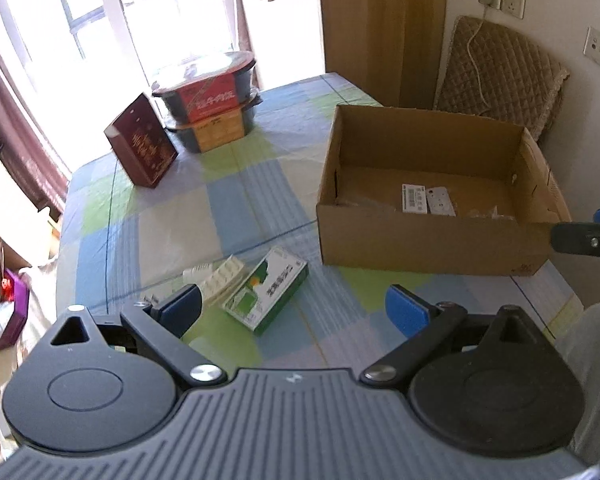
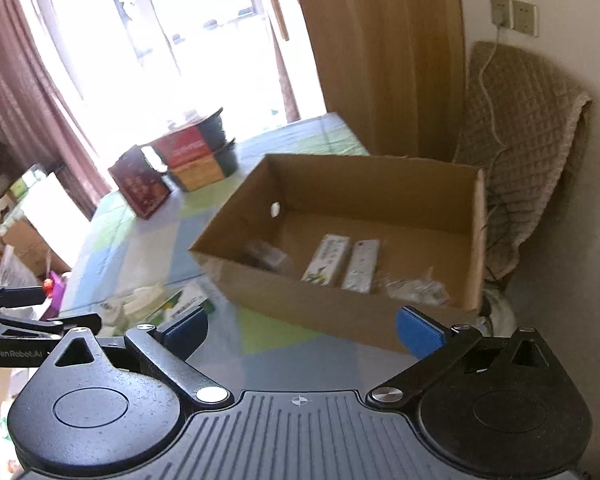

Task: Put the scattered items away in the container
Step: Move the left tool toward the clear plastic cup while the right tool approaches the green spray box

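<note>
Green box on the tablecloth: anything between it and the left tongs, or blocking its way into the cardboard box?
Nothing visible blocks either. The green box lies just ahead of the open left tongs, a white pill tray touching its left side. The cardboard box stands open-topped to the right.

The box [image 1: 428, 240] is plain matt brown cardboard. A smooth checked cloth [image 1: 228, 200] covers the table. The green packet [image 1: 266, 294] is glossy printed card. Each hand-held gripper [image 1: 296, 312] is matt black plastic with shiny metal pivots and blue pads [image 1: 406, 314].
</note>
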A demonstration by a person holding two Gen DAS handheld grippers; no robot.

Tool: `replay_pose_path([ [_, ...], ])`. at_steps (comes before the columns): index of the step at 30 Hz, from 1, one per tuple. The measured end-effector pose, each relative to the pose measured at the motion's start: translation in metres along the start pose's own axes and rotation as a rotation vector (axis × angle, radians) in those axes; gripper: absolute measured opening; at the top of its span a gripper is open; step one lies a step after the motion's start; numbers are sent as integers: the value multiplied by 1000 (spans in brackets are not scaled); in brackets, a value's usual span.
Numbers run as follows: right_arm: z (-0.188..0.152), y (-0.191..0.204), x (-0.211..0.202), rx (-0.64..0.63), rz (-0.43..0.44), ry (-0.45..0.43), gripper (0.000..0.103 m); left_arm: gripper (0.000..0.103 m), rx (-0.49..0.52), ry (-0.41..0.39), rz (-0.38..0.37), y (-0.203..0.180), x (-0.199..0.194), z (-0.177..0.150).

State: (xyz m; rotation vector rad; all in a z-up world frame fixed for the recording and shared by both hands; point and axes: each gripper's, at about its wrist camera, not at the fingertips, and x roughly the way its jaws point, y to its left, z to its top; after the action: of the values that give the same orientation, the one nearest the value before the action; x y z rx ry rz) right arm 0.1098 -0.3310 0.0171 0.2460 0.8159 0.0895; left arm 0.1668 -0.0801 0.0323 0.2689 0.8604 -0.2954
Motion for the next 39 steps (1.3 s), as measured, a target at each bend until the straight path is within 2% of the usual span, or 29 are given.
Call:
replay_pose_path([
  [20, -37, 68, 25, -115, 35, 52, 103, 97, -154, 57, 119, 48, -18, -66],
  [39, -63, 103, 73, -150, 138, 146, 103, 97, -249, 126, 203, 93, -7, -109],
])
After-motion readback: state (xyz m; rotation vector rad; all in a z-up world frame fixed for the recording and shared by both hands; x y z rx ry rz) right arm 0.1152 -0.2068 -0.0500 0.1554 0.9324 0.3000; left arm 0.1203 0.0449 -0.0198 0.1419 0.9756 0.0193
